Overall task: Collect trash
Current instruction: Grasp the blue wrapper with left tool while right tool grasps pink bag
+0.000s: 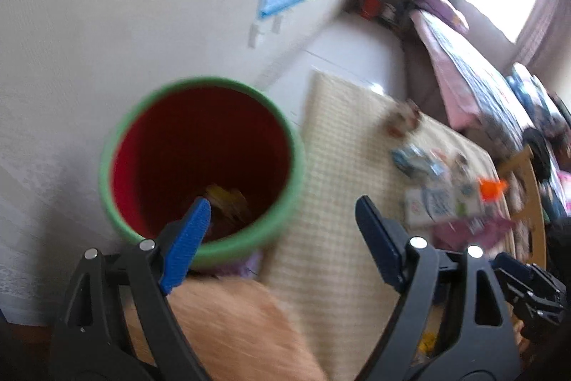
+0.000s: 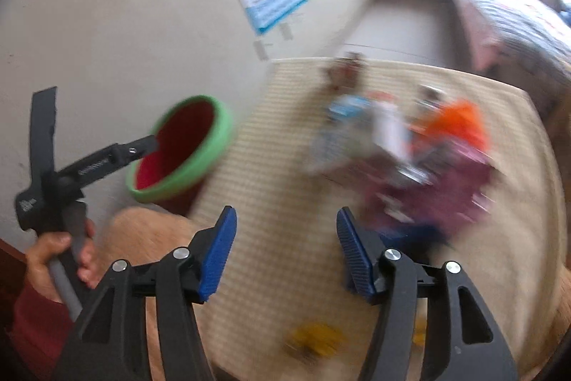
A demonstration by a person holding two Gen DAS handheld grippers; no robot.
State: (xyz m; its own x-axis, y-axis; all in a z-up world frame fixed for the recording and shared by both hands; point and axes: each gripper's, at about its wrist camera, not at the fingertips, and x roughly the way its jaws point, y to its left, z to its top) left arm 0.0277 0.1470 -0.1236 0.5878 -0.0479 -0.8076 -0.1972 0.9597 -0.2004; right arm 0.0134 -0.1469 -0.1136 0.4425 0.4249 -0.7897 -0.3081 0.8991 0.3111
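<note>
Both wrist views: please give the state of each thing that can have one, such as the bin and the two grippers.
Trash bin: upright, open top, some yellowish trash at the bottom.
Left gripper: open, empty, at the bin.
Right gripper: open, empty, above the mat.
Checked mat: flat, littered with blurred wrappers.

No legible text anywhere

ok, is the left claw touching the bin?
Cannot tell. In the left wrist view the open left claw overlaps the bin's rim; the right wrist view shows it reaching at the rim, but blur hides any contact or gap.
</note>
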